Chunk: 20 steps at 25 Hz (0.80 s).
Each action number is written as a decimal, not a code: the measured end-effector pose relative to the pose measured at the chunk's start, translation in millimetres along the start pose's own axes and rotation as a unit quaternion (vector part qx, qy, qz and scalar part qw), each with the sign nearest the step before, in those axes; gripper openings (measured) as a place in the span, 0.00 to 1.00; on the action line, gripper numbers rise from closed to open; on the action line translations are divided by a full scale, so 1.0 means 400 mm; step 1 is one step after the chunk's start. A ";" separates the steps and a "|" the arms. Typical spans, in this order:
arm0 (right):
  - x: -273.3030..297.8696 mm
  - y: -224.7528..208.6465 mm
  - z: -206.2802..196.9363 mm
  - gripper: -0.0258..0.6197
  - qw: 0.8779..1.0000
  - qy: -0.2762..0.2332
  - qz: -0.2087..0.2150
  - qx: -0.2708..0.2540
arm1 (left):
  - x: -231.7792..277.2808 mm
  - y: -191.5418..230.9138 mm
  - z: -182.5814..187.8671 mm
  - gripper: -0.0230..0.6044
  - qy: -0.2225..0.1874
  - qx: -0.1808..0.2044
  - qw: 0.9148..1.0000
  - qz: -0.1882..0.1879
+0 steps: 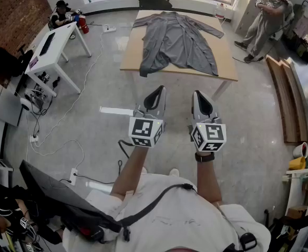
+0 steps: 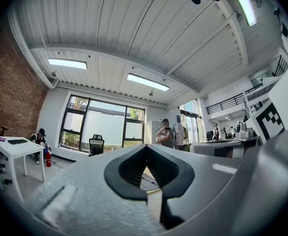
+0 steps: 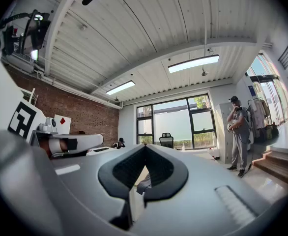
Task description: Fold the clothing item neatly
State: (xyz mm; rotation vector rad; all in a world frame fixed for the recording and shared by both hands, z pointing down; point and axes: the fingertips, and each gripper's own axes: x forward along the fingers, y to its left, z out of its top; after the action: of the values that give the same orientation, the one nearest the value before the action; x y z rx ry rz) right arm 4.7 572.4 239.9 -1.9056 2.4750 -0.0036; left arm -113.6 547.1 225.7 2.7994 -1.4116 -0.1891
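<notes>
A light wooden table [image 1: 225, 62] stood on the grey floor [image 1: 101, 83] near the windows. A long grey garment [image 1: 177, 41] lay spread flat on it, collar toward the far edge and sleeves out to either side, with its hem close to the near edge. To the left stood a white desk [image 1: 59, 49] with a dark flat object [image 1: 47, 43] on top. White cables [image 1: 64, 117] trailed across the floor beside the desk, and wooden boards [image 1: 288, 98] lay along the floor at the right.
</notes>
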 end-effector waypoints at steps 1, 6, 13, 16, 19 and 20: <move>-0.001 -0.001 -0.001 0.04 1.000 0.001 0.002 -0.001 | 0.005 -0.003 -0.001 0.04 -0.001 -0.001 1.000 0.000; -0.025 -0.022 -0.007 0.04 1.000 0.005 0.006 0.001 | 0.031 -0.048 0.000 0.04 -0.002 0.001 1.000 -0.008; -0.081 -0.111 -0.005 0.04 1.000 0.005 -0.010 0.004 | 0.083 -0.141 0.011 0.04 -0.010 0.007 1.000 -0.023; -0.104 -0.147 -0.006 0.04 1.000 0.007 -0.010 0.006 | 0.108 -0.188 0.006 0.04 -0.011 0.006 1.000 -0.027; -0.129 -0.186 -0.008 0.04 1.000 0.007 -0.012 0.014 | 0.130 -0.233 -0.004 0.04 -0.009 0.004 0.999 -0.031; -0.136 -0.200 -0.007 0.04 1.000 0.006 -0.014 0.018 | 0.134 -0.244 -0.008 0.04 -0.008 0.005 0.999 -0.031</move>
State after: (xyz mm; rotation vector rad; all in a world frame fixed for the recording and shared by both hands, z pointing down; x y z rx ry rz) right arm 95.9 604.4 244.6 -1.9304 2.4389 -0.0596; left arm -3.5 562.2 217.6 2.8575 -1.3323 -0.2049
